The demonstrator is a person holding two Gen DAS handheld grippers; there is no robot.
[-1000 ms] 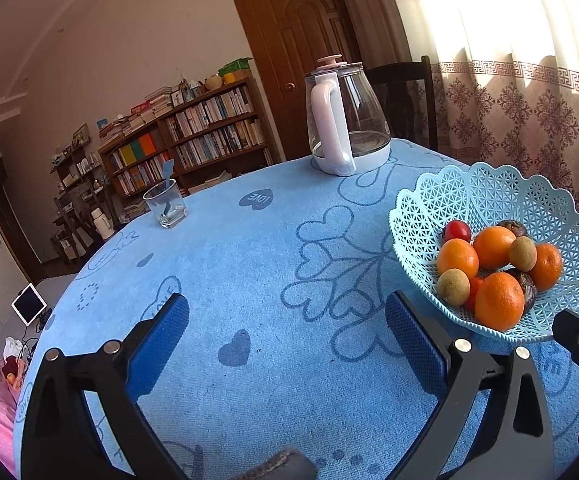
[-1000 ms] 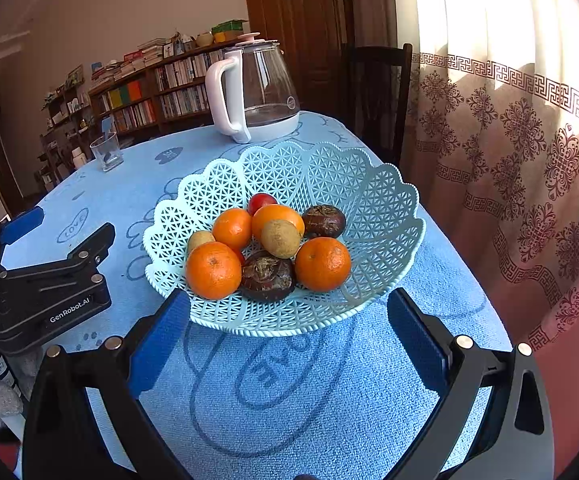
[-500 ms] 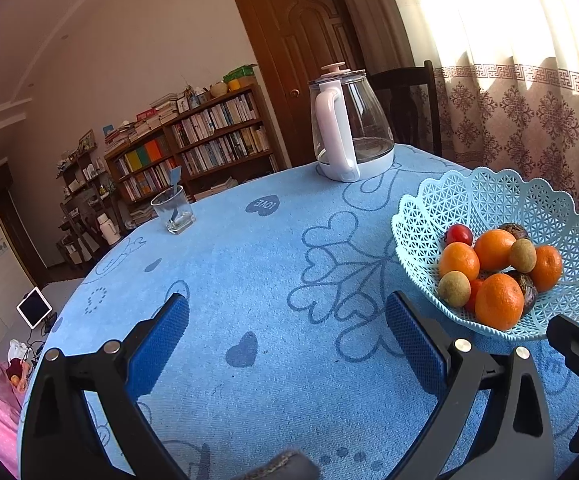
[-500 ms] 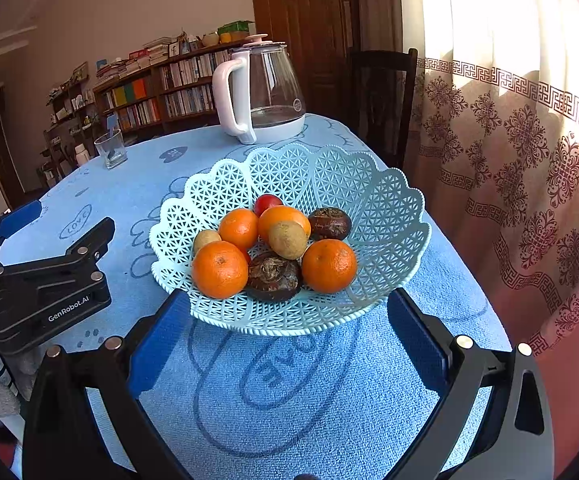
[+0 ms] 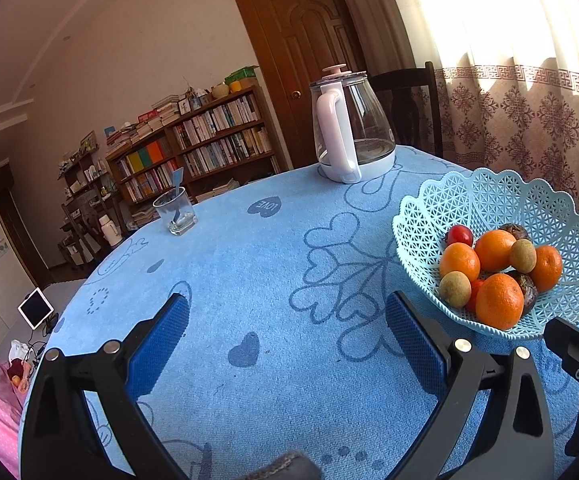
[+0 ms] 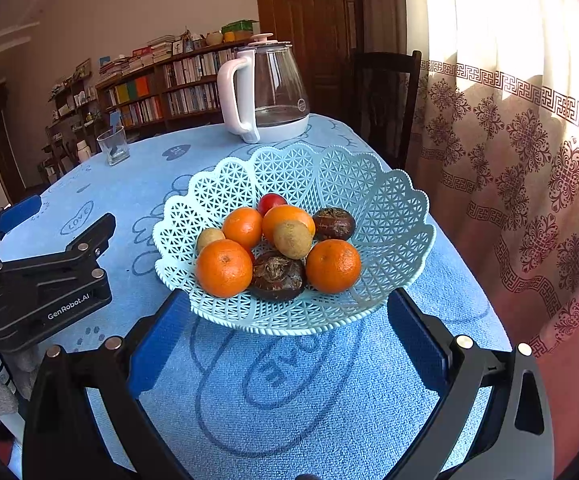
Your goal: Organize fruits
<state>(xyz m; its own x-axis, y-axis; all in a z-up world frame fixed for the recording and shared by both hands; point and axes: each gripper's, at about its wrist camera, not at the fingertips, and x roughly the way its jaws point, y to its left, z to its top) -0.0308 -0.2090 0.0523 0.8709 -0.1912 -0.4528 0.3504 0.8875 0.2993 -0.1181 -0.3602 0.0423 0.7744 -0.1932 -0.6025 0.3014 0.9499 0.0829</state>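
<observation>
A pale blue lattice fruit basket (image 6: 385,208) stands on the blue tablecloth and holds several oranges (image 6: 224,267), brown kiwis (image 6: 292,238), dark passion fruits (image 6: 278,276) and a red fruit (image 6: 271,202). It also shows in the left wrist view (image 5: 489,196) at the right. My right gripper (image 6: 289,332) is open and empty, just in front of the basket's near rim. My left gripper (image 5: 287,338) is open and empty over bare cloth, left of the basket. The left gripper shows in the right wrist view (image 6: 49,280).
A glass kettle with a white handle (image 5: 349,136) stands at the table's far side. A drinking glass with a spoon (image 5: 175,210) is at the far left. A dark chair (image 6: 385,100) and a patterned curtain (image 6: 529,140) flank the right. Bookshelves (image 5: 193,148) line the wall.
Both grippers have drawn back and risen slightly, so the basket and kettle look a little farther away. Both stay open and nothing was grasped.
</observation>
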